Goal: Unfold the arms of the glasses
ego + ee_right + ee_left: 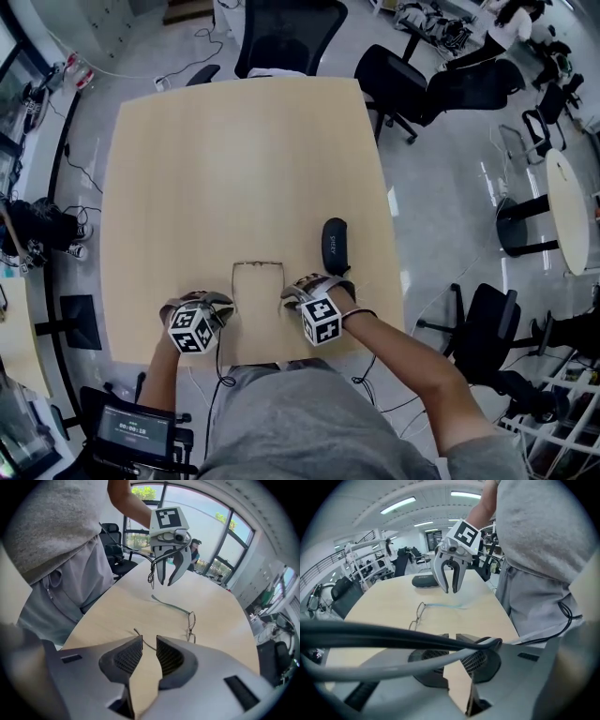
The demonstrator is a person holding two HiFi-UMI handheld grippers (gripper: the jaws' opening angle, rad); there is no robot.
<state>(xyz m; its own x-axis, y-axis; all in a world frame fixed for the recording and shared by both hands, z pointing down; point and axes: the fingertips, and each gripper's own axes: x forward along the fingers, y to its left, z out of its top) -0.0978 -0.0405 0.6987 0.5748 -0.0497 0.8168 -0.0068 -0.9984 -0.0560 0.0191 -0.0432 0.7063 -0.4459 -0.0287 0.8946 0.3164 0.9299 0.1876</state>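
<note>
Beige table [234,141], black case [335,241], dark-framed glasses [258,264]; grey left tool [166,581] and right tool [450,588] bear black-and-white markers.

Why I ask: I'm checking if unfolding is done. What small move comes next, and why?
Probably lift both grippers clear: the glasses lie on the table with both arms spread, and the left gripper and right gripper are open, holding nothing.

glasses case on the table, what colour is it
The glasses case is black; the head view shows it best.
</note>
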